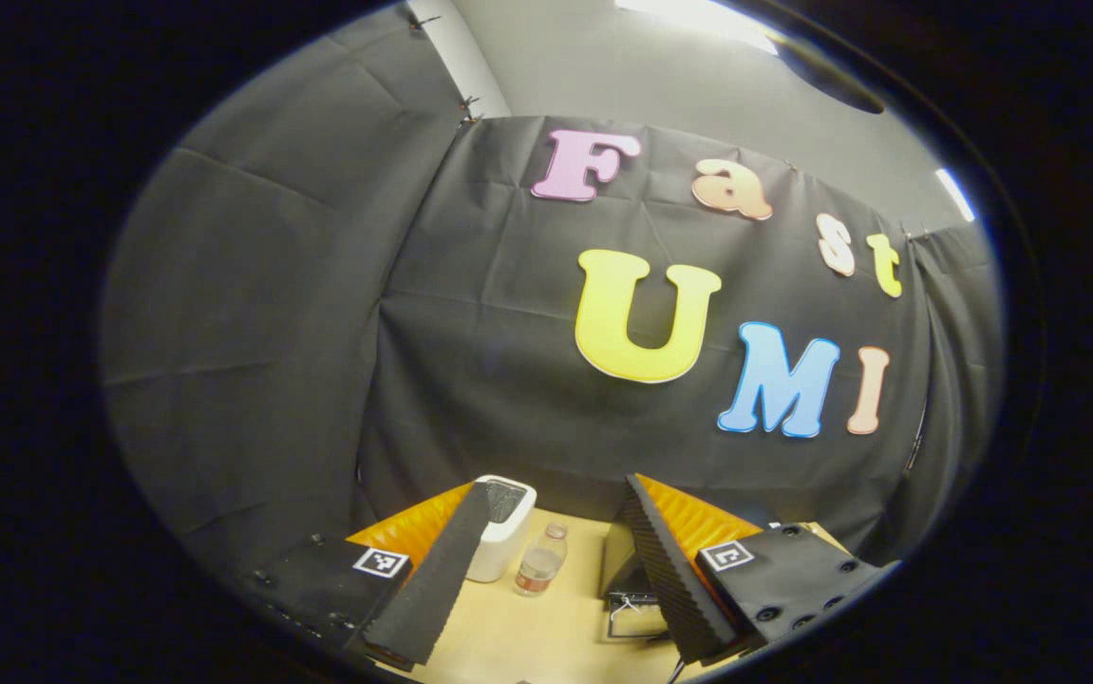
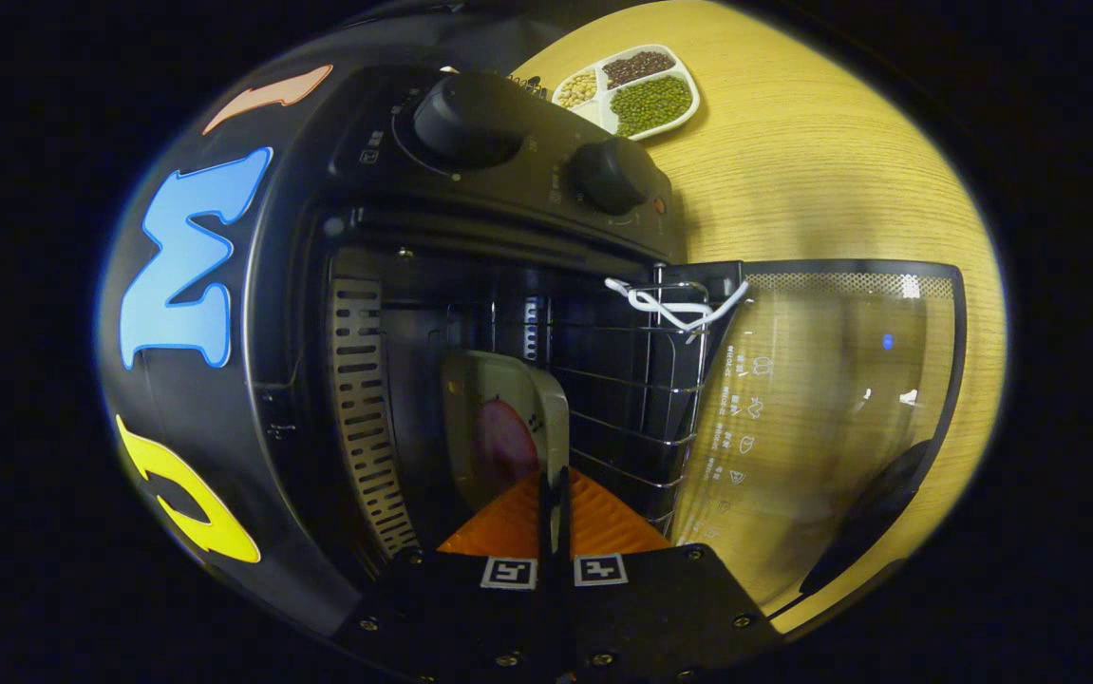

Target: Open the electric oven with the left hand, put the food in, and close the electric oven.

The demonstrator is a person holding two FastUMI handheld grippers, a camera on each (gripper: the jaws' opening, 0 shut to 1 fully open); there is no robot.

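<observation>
While the right tool [image 2: 554,494] clamps its rim, the plate [image 2: 499,427] stands edge-on inside the oven [image 2: 470,190].

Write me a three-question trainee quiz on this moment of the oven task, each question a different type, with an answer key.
1. True or false: the oven door is shut.
2. Multiple choice: what does the right gripper hold? A) a bottle B) a plate of food C) a knob
3. Fill in: behind the oven, a divided dish on the table holds ___.

Key
1. False: the glass door hangs open.
2. B: its fingers are closed on the rim of the plate, which is inside the oven cavity near the wire rack.
3. Beans or grains, in separate compartments.

Extra: the left gripper is open, pointing toward a bottle and a white container.
</observation>
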